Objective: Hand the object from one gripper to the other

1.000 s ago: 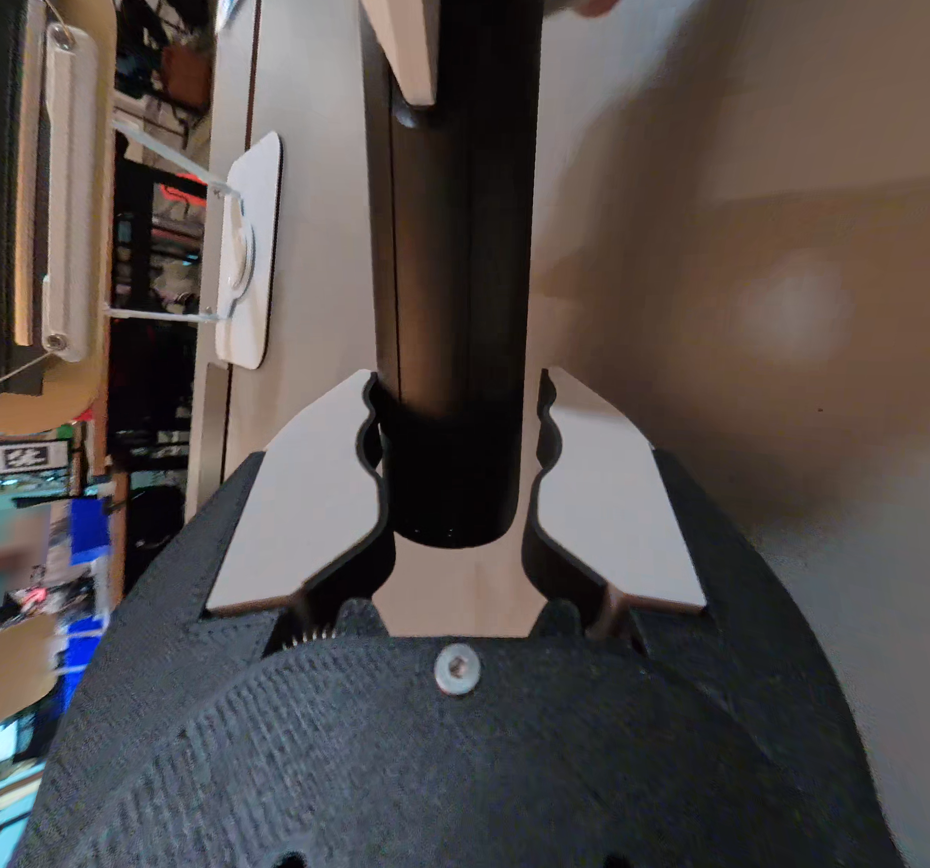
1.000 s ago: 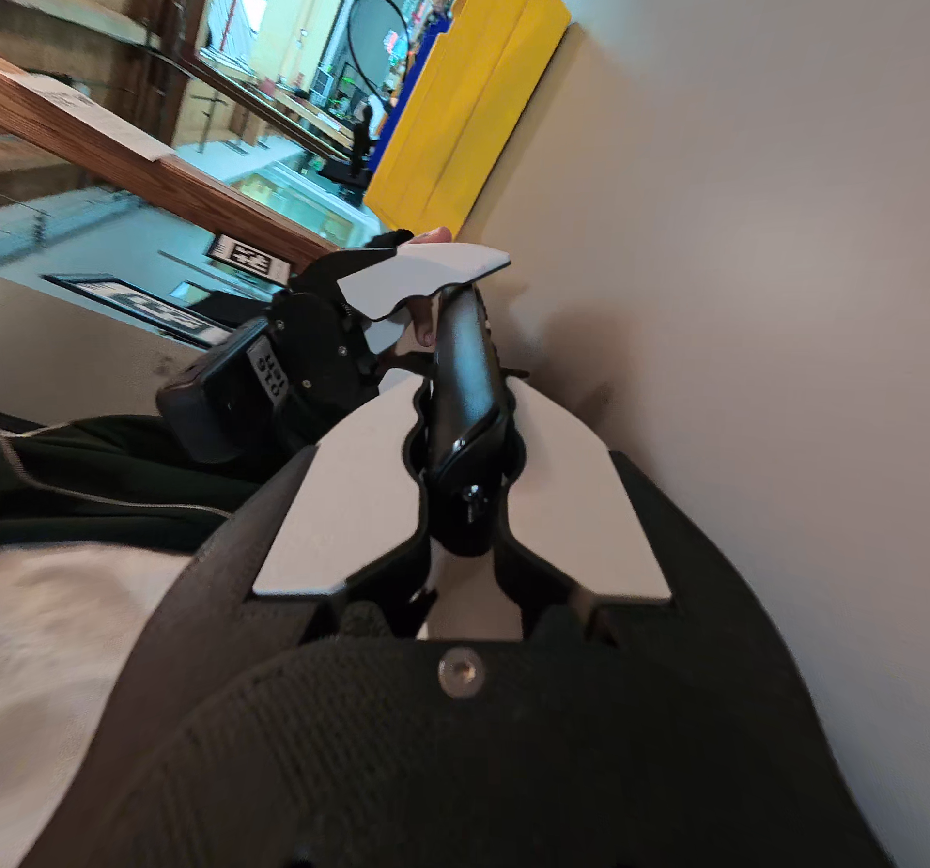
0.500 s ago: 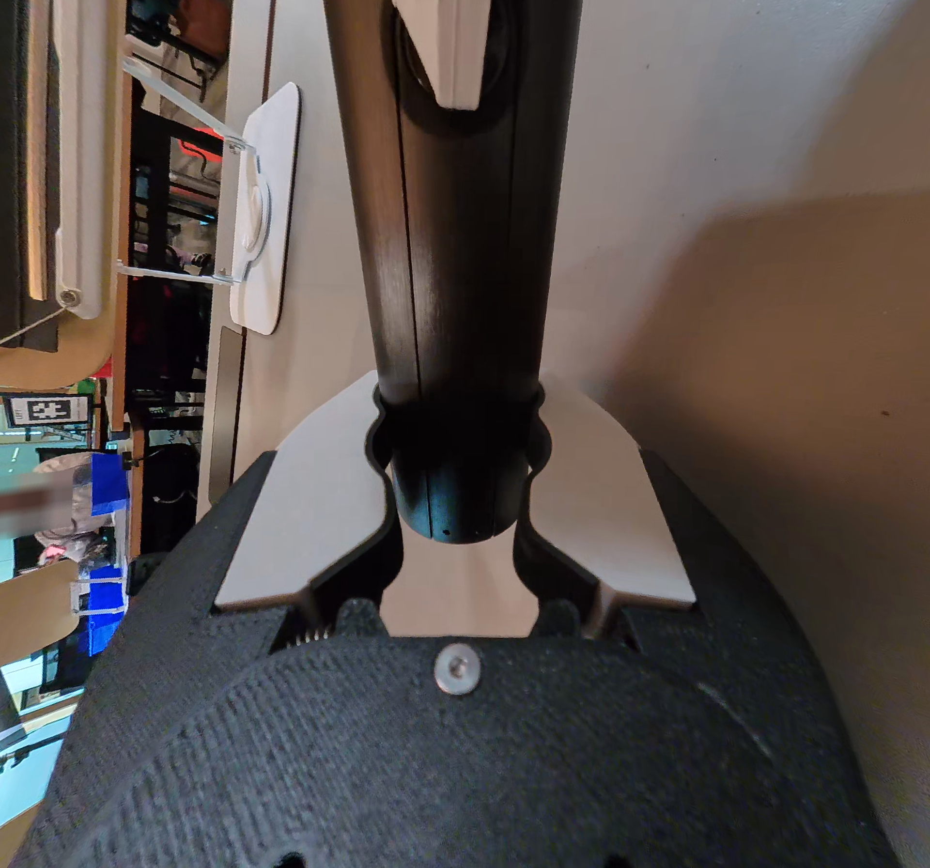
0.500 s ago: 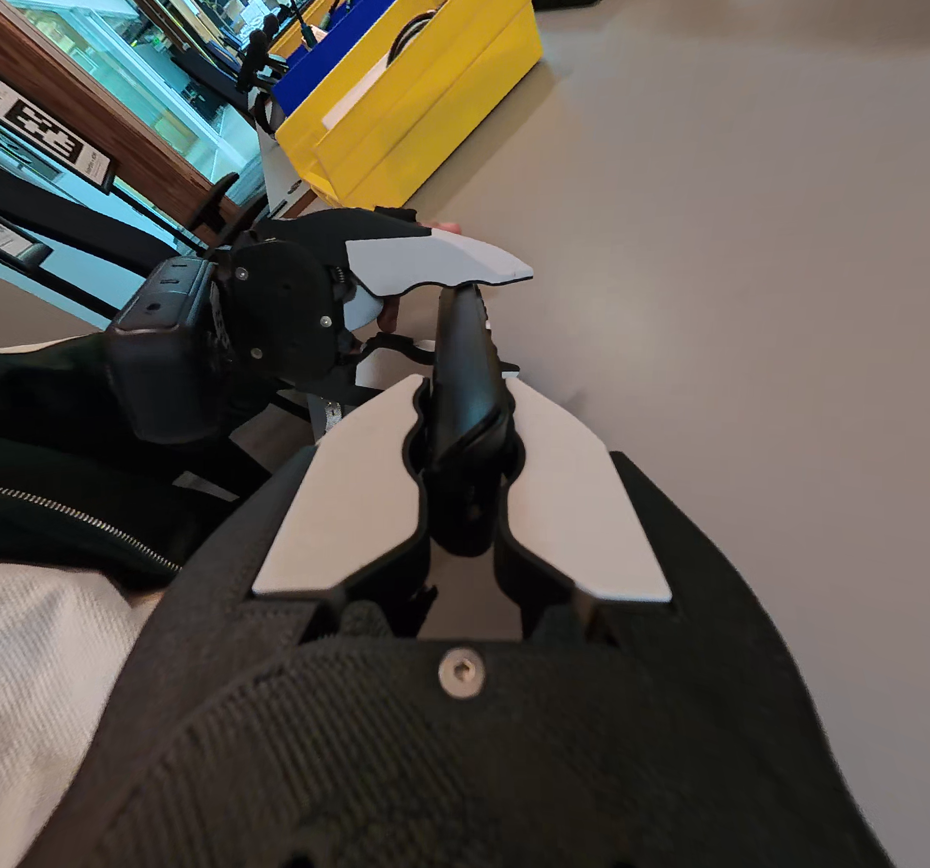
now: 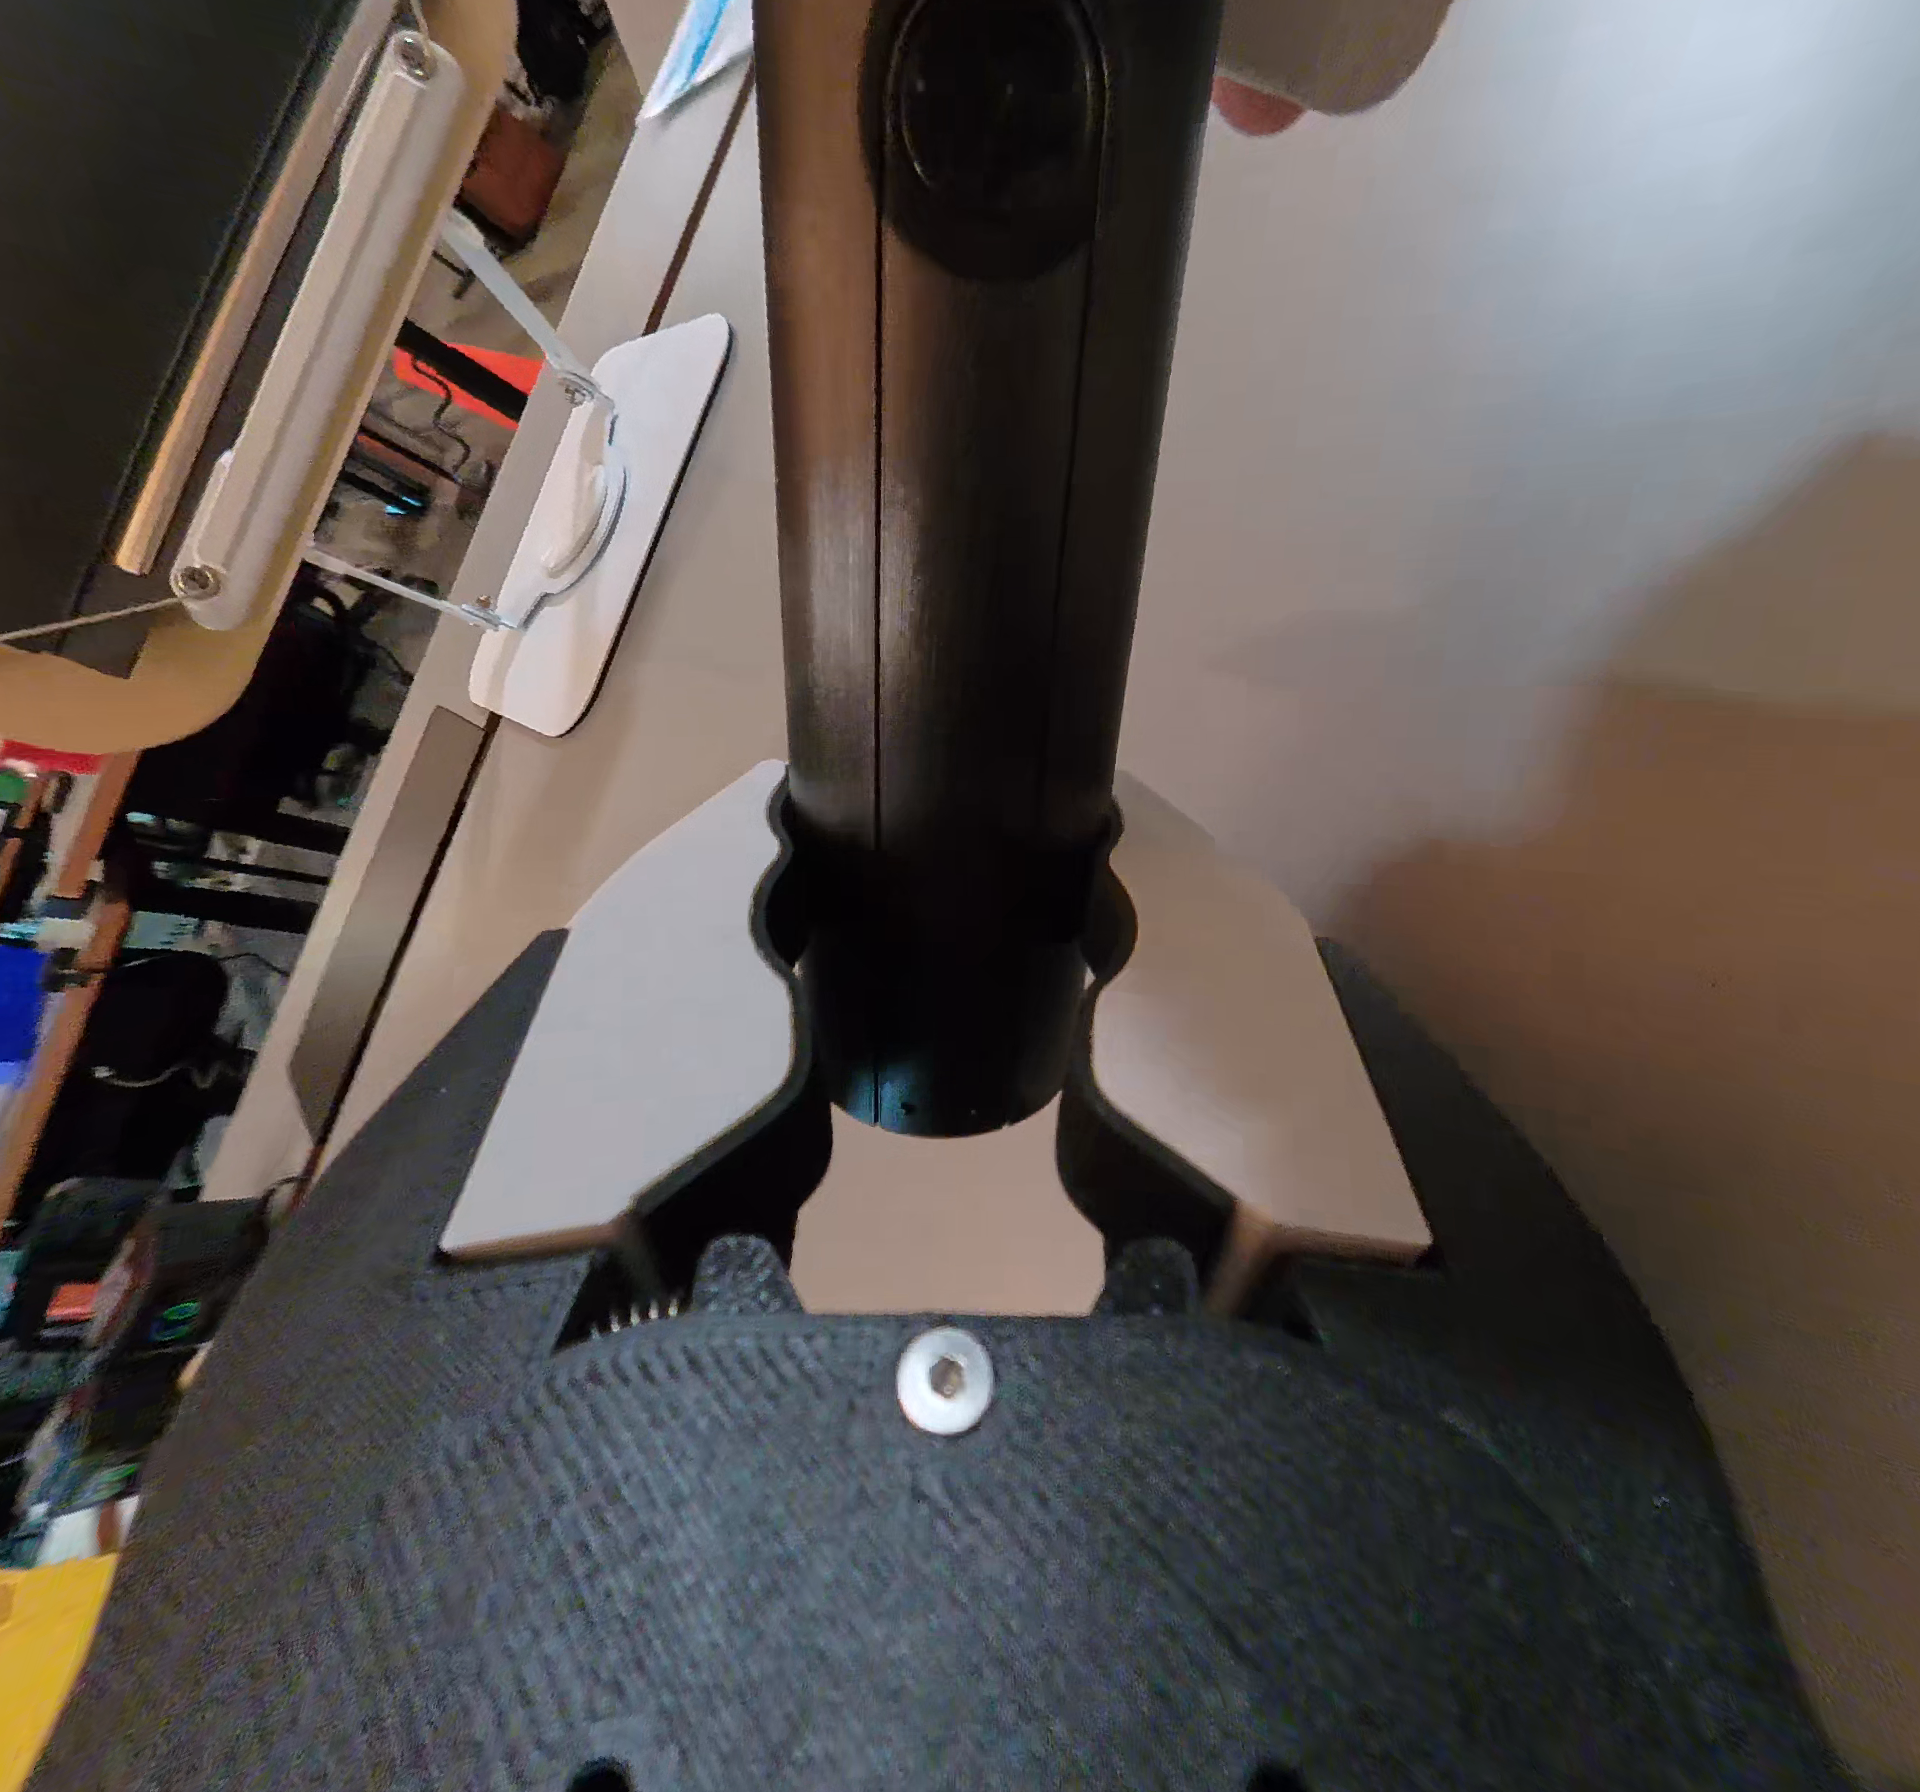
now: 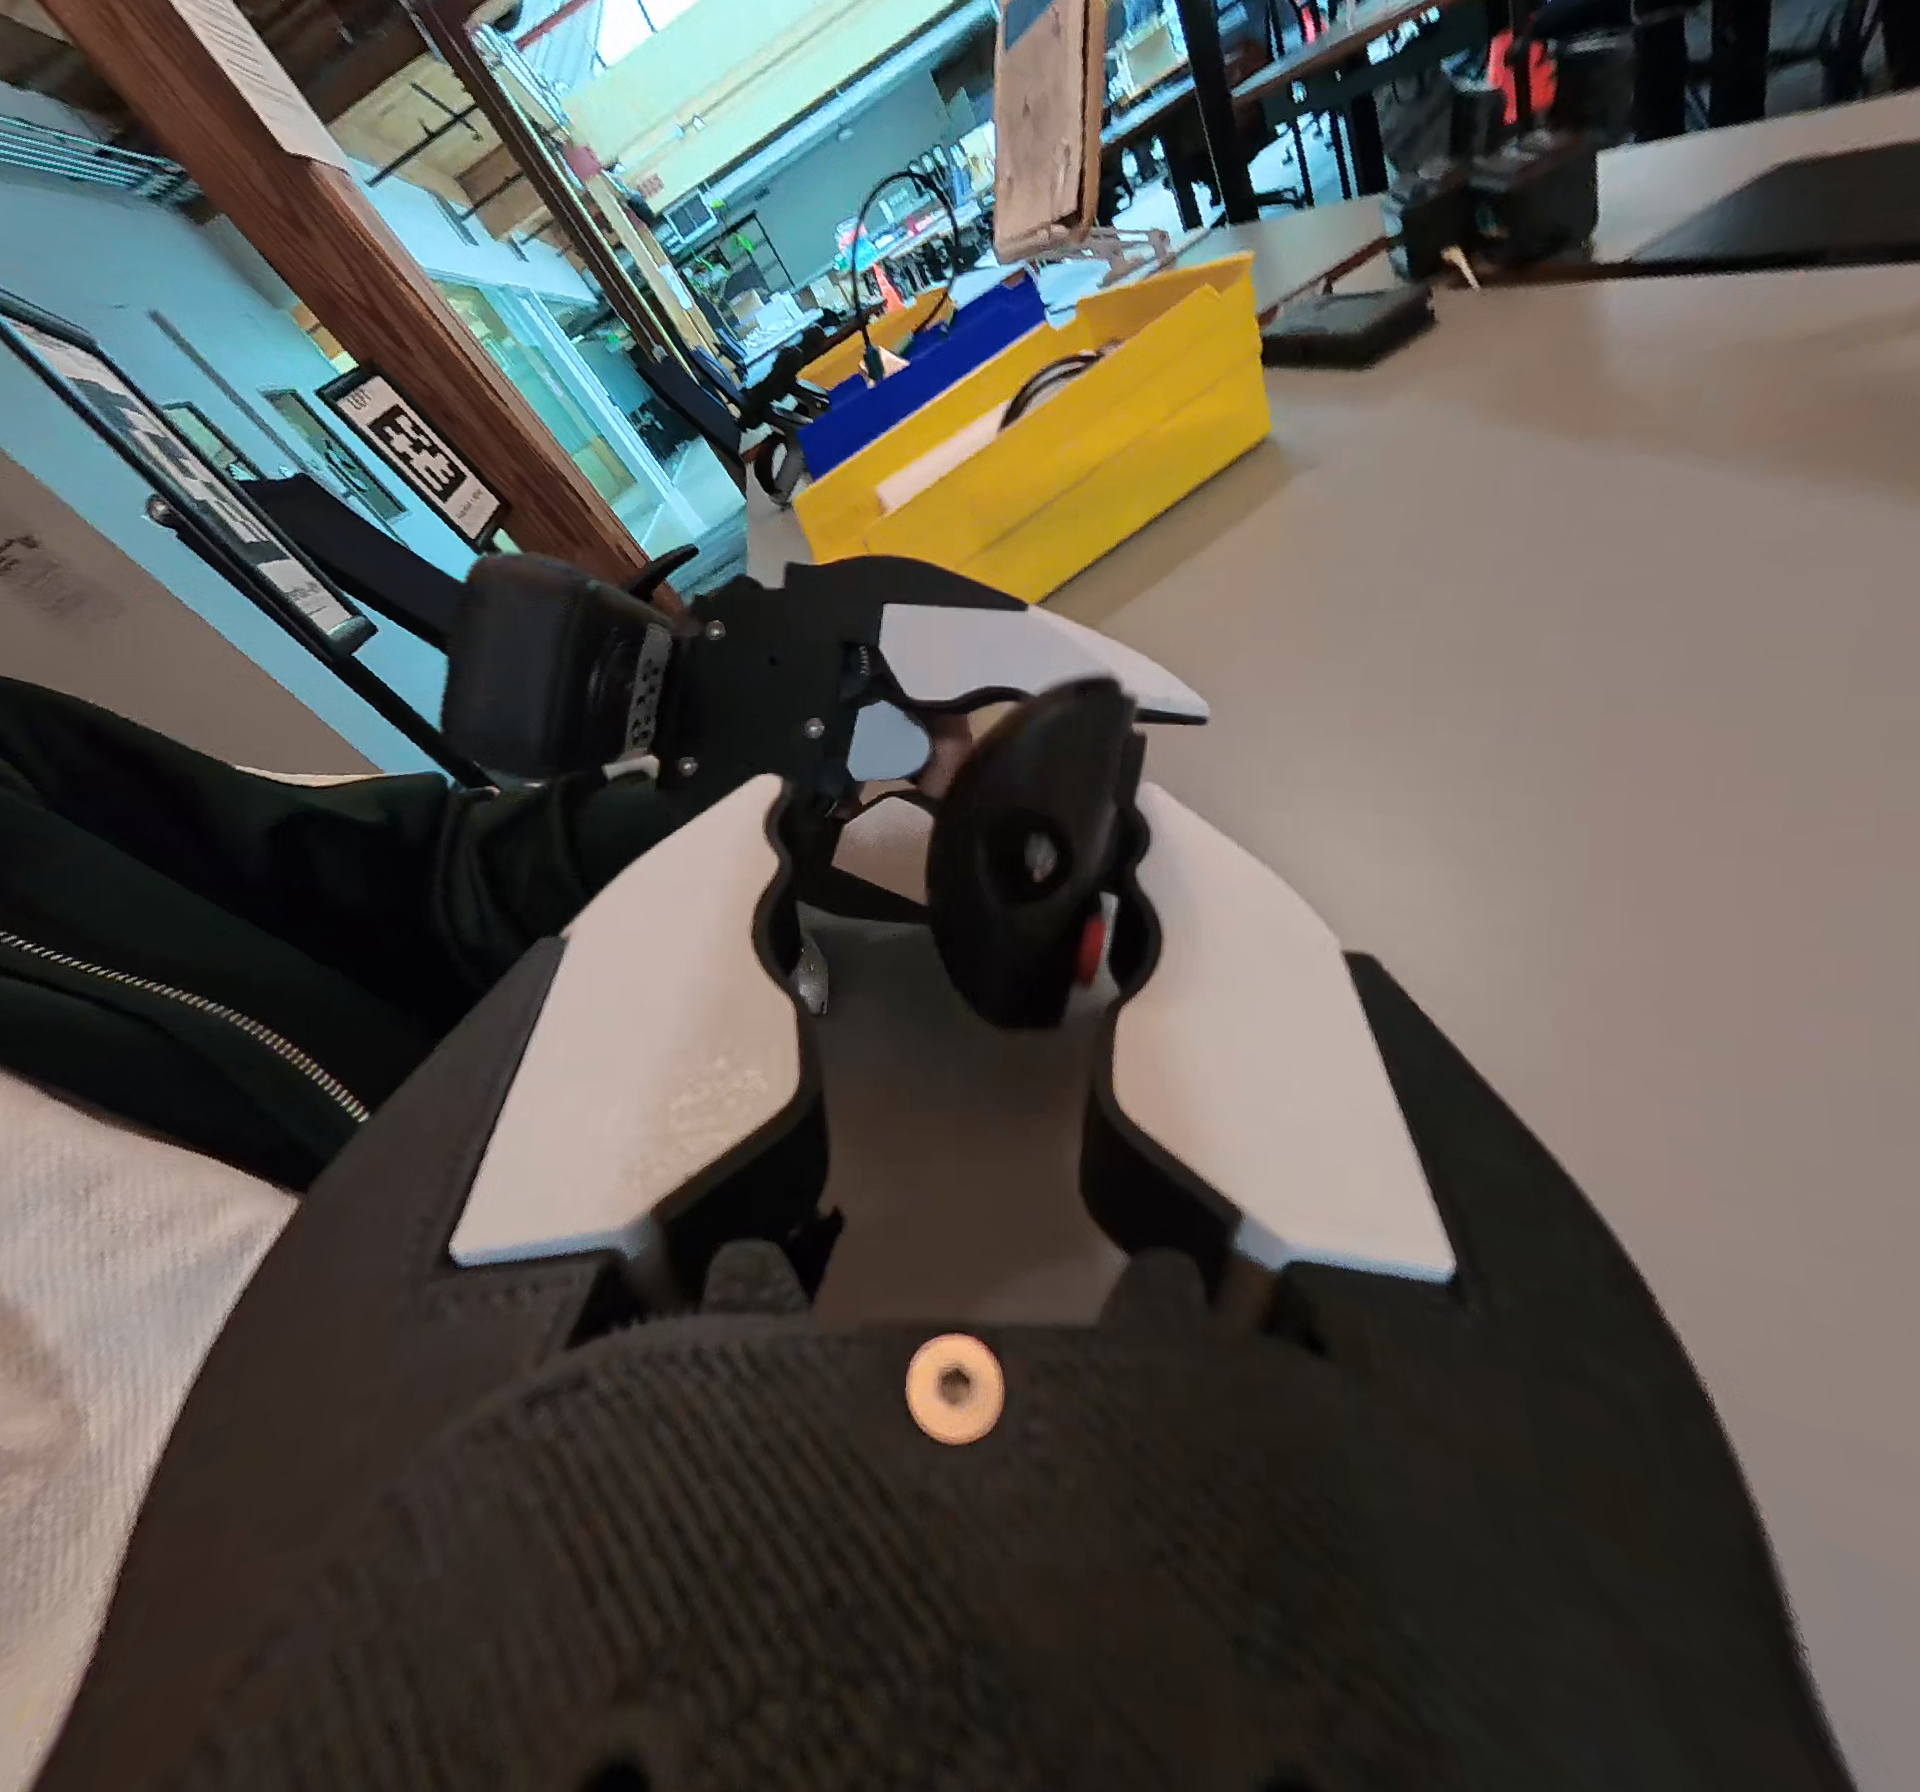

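Note:
The object is a long black handle-shaped piece [image 5: 966,516] with an oval button. My left gripper [image 5: 945,807] is shut on its lower end, and it runs up out of the left wrist view. In the right wrist view the object's other end [image 6: 1023,869] sits between the spread fingers of my right gripper [image 6: 956,797], close to the right finger; whether it touches is unclear. My right gripper is open. The left gripper [image 6: 935,693] shows beyond it, coming in from the left and holding the object above the beige table [image 6: 1558,703].
A yellow bin [image 6: 1039,485] and a blue bin [image 6: 914,371] stand at the table's far edge, with a flat black device [image 6: 1340,329] beside them. A white pad with a clear stand [image 5: 613,537] lies at left. A person's dark jacket [image 6: 208,911] is at left. Left tips to right tips: about 9 centimeters.
My left gripper closed on the object about a second ago and still holds it. My right gripper, shut on the object until half a second ago, has opened. Both views have turned.

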`<state>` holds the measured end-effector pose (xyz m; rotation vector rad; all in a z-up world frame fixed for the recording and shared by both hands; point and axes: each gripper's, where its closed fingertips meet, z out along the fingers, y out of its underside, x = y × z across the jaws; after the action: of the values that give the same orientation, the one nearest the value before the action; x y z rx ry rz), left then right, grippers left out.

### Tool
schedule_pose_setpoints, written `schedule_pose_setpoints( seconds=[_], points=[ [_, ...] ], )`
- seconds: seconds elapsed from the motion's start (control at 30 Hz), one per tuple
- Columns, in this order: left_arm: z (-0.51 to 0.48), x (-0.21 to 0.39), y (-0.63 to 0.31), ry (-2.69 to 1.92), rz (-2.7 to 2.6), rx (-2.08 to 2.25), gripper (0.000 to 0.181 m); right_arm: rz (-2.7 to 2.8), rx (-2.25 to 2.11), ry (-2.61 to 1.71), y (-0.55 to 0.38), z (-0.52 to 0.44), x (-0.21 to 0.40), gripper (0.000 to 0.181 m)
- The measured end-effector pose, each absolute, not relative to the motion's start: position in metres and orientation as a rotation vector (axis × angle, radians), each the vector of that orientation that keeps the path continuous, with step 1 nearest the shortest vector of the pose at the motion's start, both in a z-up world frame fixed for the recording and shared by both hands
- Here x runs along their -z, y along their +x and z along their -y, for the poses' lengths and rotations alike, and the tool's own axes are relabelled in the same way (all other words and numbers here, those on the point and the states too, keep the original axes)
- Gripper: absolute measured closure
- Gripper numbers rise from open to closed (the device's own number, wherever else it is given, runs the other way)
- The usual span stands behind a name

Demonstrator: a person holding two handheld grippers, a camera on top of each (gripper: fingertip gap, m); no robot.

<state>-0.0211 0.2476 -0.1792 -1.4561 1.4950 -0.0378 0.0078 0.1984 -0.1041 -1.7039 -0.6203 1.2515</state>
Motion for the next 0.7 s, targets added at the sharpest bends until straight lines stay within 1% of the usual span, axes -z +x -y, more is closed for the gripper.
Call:
schedule_pose_setpoints(
  seconds=[0.2, 0.4, 0.6, 0.7],
  points=[
    [-0.244, 0.165, -0.018, -1.517, -1.372, 0.313, 0.129, 0.671, -1.178, -1.604, 0.006, -0.195, 0.092, 0.120],
    [-0.224, 0.151, -0.004, -1.540, -1.257, 0.743, 0.129, 0.721, -1.107, -1.561, 0.002, -0.192, 0.088, 0.116],
    [-0.203, 0.132, 0.007, -1.483, -1.176, 1.101, 0.129, 0.721, -1.081, -1.505, 0.003, -0.191, 0.079, 0.114],
    [-0.191, 0.114, 0.007, -1.384, -1.132, 1.293, 0.130, 0.710, -1.071, -1.485, 0.006, -0.191, 0.075, 0.115]
  ],
)
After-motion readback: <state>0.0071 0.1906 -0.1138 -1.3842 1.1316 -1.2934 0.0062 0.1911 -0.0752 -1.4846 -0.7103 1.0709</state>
